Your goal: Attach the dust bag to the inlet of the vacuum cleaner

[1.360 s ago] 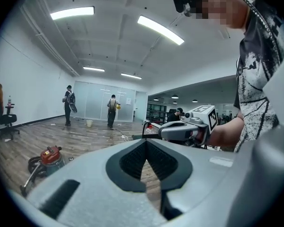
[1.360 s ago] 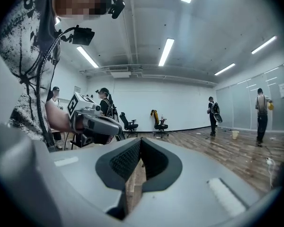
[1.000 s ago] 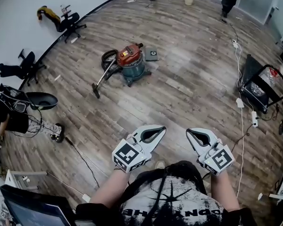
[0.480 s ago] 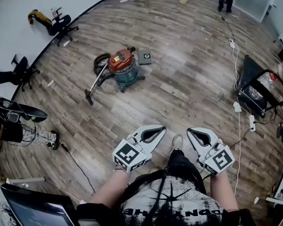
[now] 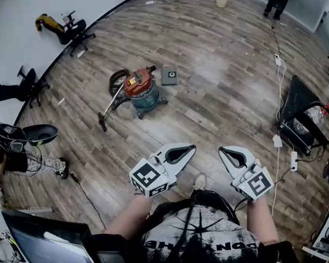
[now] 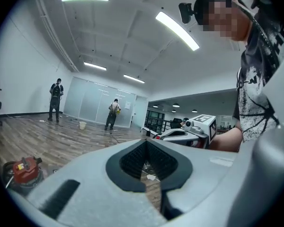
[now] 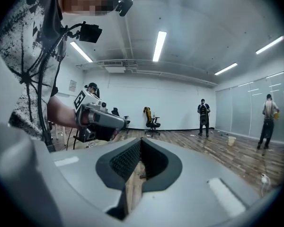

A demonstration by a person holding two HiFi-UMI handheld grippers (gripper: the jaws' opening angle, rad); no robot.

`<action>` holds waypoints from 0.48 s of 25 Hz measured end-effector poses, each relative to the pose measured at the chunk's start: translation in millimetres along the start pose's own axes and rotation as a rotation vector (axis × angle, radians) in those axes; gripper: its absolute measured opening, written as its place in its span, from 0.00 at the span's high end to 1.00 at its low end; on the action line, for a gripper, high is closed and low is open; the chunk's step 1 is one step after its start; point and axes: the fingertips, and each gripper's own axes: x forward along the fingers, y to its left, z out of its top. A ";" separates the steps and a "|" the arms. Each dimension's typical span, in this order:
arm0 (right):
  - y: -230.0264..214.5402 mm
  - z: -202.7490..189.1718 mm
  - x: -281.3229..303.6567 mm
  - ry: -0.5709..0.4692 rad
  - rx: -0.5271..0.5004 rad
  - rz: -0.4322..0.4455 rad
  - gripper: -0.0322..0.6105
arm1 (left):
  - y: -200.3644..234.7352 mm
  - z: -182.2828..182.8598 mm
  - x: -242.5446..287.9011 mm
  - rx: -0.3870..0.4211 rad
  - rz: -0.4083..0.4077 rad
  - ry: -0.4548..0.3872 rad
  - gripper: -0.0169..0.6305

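Left claw (image 5: 191, 146): jaws together, nothing between them; held out level in front of the person.
Right claw (image 5: 222, 149): jaws together, empty; beside the left claw, with a gap between the two.
Vacuum cleaner (image 5: 140, 87): on the floor well ahead of both claws and off to the left; the left claw is the nearer one.
Dust bag (image 5: 169, 74): judged to be the flat grey square with a round hole, lying flat just right of the canister and slightly beyond it, almost straight ahead of the left claw.
Inlet: too small to tell which side of the canister it faces.
Wand (image 5: 111, 105): long axis slants from the canister back towards the left claw's left side.
Open room: bare floor (image 5: 219, 92) between claws and canister.
Edges: cables and a power strip (image 5: 277, 141) right of the right claw; office chairs (image 5: 71, 29) far left.
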 end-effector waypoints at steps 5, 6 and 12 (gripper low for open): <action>-72.1 -2.1 -8.2 -0.029 0.028 -0.023 0.94 | 30.0 17.5 52.3 0.013 0.013 -0.004 0.97; -83.4 -4.0 -8.2 -0.026 0.028 -0.022 0.94 | 35.9 19.7 60.3 0.012 0.019 -0.005 0.97; -106.7 0.8 10.4 -0.012 0.011 0.007 0.94 | 60.7 26.3 73.7 0.001 0.043 -0.012 0.97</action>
